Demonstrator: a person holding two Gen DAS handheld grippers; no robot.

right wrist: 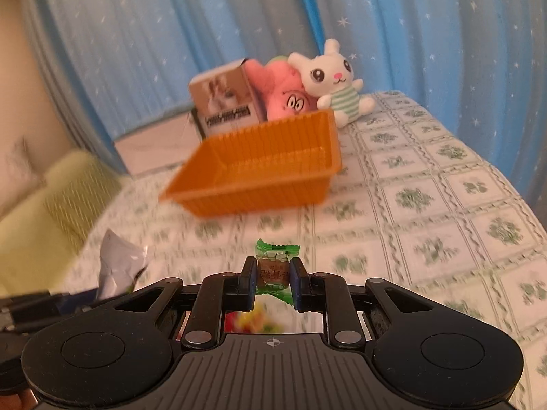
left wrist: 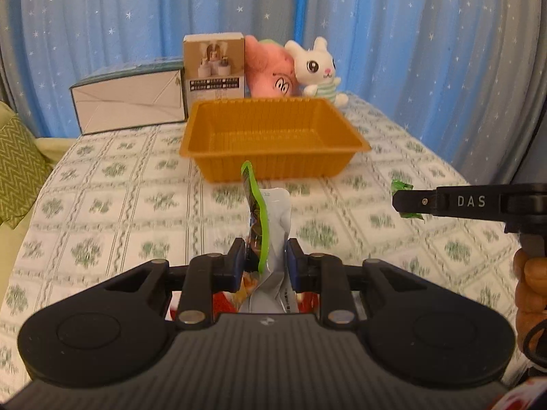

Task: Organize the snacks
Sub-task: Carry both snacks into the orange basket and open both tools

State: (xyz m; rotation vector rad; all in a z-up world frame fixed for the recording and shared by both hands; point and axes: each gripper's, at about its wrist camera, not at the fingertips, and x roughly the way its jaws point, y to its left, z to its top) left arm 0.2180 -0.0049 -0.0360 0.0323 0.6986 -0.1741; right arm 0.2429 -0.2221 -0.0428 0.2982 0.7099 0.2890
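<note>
Tabletop (left wrist: 102, 184) under a green-print cloth: only bare cloth shows around the tray. Orange tray (left wrist: 273, 136) sits ahead of both tongs, well apart from them, and is empty: nothing sorted in yet. Left tongs (left wrist: 266, 266) pinched tight on a silver-and-green snack pouch (left wrist: 270, 225), which stands up between the pads, off the cloth. Right tongs (right wrist: 273, 278) clamped on a small green-wrapped candy (right wrist: 275, 266), also lifted. Judgement: both pickups done; carry and drop into the tray remain for each.

Snack pouch (left wrist: 270, 239) print unreadable — tablecloth (right wrist: 427, 205) blurred.
</note>
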